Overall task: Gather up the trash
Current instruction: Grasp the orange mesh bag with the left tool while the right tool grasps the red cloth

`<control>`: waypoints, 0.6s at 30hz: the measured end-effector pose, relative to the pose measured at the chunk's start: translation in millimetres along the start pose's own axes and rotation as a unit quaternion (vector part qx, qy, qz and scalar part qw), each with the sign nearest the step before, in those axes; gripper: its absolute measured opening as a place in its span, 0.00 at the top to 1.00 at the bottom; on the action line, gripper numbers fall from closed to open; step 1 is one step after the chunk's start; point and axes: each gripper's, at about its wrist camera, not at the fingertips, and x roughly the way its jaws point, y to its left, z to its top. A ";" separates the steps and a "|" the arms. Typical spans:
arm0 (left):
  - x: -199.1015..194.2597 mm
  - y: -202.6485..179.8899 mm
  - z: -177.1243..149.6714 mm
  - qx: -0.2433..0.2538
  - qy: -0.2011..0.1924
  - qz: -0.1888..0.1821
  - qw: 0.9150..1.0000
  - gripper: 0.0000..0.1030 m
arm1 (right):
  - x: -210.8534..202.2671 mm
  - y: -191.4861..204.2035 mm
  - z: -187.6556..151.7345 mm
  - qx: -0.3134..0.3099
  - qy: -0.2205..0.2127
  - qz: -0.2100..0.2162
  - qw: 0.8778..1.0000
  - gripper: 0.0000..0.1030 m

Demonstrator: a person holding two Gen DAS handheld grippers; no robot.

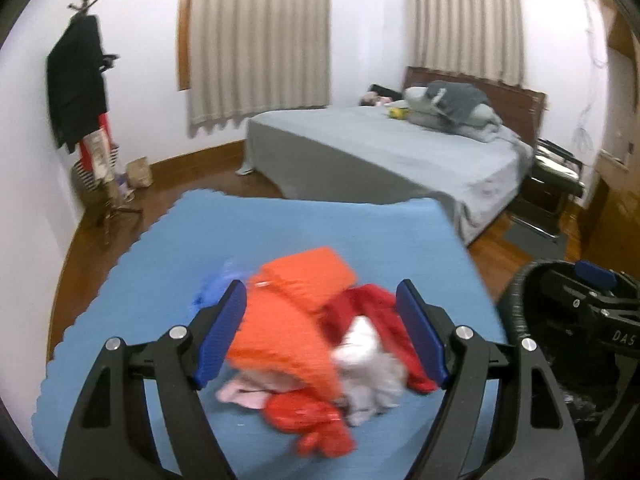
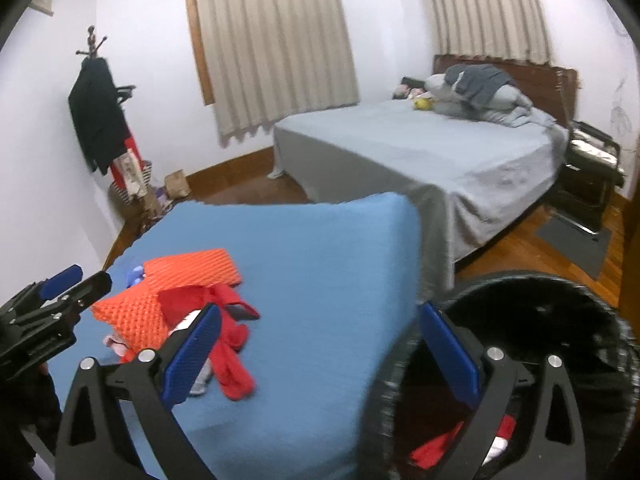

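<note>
Judging by the red scraps [image 2: 460, 446] already inside the black bin [image 2: 624, 332], collecting is partly done; beside it the trash pile [image 1: 304, 344] waits between the left gripper [image 1: 320, 336]'s wide jaws, unpinched, the right gripper [image 2: 320, 356] gaping empty.

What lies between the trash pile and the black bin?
Only bare blue cloth separates the trash pile from the black bin, seen in the right wrist view.
</note>
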 end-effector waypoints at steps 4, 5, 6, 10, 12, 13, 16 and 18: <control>8.7 22.8 -4.9 -0.015 0.011 0.020 1.000 0.30 | 25.5 22.2 -0.8 -0.015 0.014 0.013 1.000 0.09; 11.1 28.0 -6.5 -0.017 0.014 0.023 0.999 0.30 | 33.4 27.6 -1.4 -0.018 0.020 0.018 0.999 0.10; 12.6 30.1 -8.3 -0.019 0.016 0.025 0.999 0.30 | 40.2 33.3 -3.2 -0.022 0.027 0.021 0.999 0.12; 19.0 44.0 -18.0 -0.030 0.031 0.028 0.999 0.31 | 62.6 50.1 -9.8 -0.035 0.048 0.029 0.998 0.17; 22.8 45.8 -22.6 -0.035 0.039 0.027 0.998 0.31 | 73.9 55.9 -15.3 -0.042 0.062 0.034 0.997 0.22; 22.6 47.0 -27.2 -0.037 0.040 0.026 0.998 0.31 | 77.7 58.0 -16.9 -0.044 0.068 0.036 0.996 0.25; 26.5 47.3 -29.7 -0.036 0.044 0.020 0.998 0.31 | 91.2 63.4 -21.9 -0.047 0.082 0.045 0.994 0.30; 30.0 44.9 -30.7 -0.035 0.046 0.018 0.998 0.31 | 100.2 67.9 -24.0 -0.048 0.090 0.051 0.993 0.32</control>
